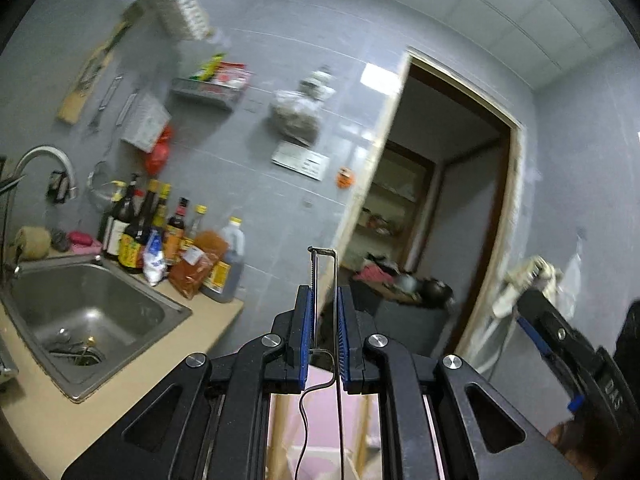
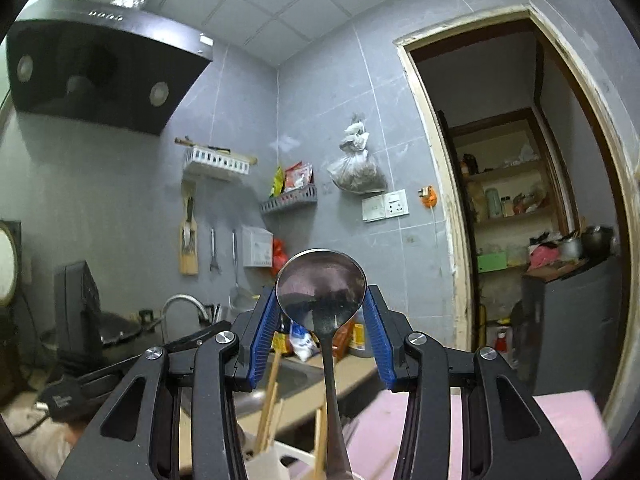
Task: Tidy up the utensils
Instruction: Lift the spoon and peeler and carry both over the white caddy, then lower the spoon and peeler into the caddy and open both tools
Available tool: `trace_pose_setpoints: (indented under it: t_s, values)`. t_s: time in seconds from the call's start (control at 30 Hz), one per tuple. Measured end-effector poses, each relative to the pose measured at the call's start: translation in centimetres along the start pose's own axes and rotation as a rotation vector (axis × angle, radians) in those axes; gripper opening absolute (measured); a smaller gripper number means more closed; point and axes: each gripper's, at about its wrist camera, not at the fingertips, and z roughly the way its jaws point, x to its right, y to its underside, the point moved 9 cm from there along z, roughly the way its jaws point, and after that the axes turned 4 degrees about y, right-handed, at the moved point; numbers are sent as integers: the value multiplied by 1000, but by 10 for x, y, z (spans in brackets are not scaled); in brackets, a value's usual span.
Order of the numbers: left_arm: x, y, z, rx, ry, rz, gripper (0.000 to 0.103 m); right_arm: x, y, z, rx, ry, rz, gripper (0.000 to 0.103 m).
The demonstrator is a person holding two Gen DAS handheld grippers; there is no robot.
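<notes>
My left gripper (image 1: pixel 324 294) holds a thin wire-framed metal utensil (image 1: pixel 323 280), perhaps a peeler, upright between its blue pads; the pads stand close around it. My right gripper (image 2: pixel 322 300) has a large steel spoon (image 2: pixel 321 286) standing bowl-up between its blue fingers (image 2: pixel 262 328); the bowl's edges seem to touch both pads. The spoon's handle runs down into a white utensil holder (image 2: pixel 268 462) that also holds wooden chopsticks (image 2: pixel 269 396). The right gripper also shows in the left wrist view (image 1: pixel 532 320) at the right edge.
A steel sink (image 1: pixel 84 308) sits in a beige counter (image 1: pixel 200 332) with several sauce bottles (image 1: pixel 160 232) behind it. A pink surface (image 2: pixel 560 428) lies below right. A range hood (image 2: pixel 100 64), hanging tools (image 2: pixel 214 250) and an open doorway (image 2: pixel 520 200) surround.
</notes>
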Motion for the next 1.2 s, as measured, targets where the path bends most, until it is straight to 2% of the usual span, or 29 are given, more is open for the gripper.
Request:
trace_pose_setpoints:
  t_s: [0.17, 0.3, 0.5, 0.73, 1.0, 1.2]
  values:
    - [-22, 2, -1, 42, -60, -44, 9, 3, 18, 14, 1, 1, 39, 41]
    - [-30, 4, -4, 84, -116, -37, 9, 7, 34, 17, -12, 4, 45, 41]
    - [-37, 15, -1, 103, -188, -33, 9, 15, 48, 23, -36, 9, 66, 41]
    - [-38, 33, 1, 79, -230, -9, 9, 19, 59, 28, -54, 16, 63, 41]
    - [-30, 58, 0, 38, -259, 88, 9, 16, 78, 31, -92, 58, 19, 41]
    - [-25, 72, 3, 14, -258, 115, 9, 17, 91, 34, -123, 94, 5, 41]
